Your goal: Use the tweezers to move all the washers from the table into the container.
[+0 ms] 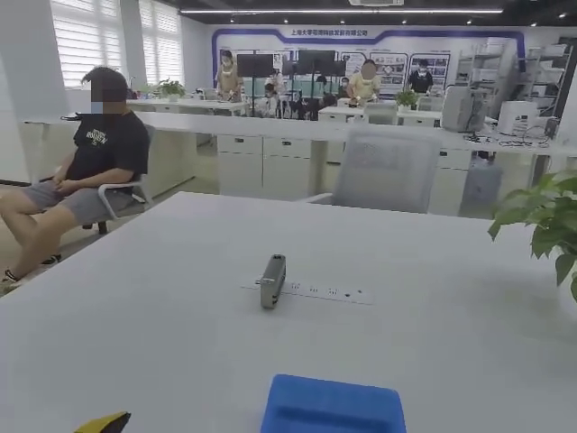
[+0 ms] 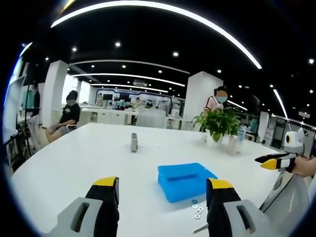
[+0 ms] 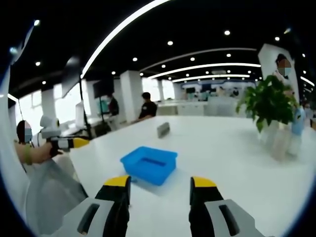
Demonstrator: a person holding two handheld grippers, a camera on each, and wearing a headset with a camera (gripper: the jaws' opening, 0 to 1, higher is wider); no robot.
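Observation:
A blue container (image 2: 187, 181) sits on the white table (image 2: 98, 158). Several small washers (image 2: 197, 211) lie on the table just in front of it, close to my left gripper's right jaw. A thin metal tip (image 2: 200, 228) pokes out beside that jaw. My left gripper (image 2: 163, 183) is open and holds nothing. My right gripper (image 3: 160, 181) is also open and empty, facing the blue container (image 3: 149, 164). In the head view the container (image 1: 332, 406) is at the bottom edge, with a gripper's yellow tip (image 1: 104, 422) at the bottom left.
A grey power block (image 1: 272, 280) stands mid-table by a socket strip. A potted plant (image 1: 541, 221) is at the table's right side. A person (image 1: 90, 171) sits in a chair at the left, and a grey chair (image 1: 386, 167) stands at the far edge.

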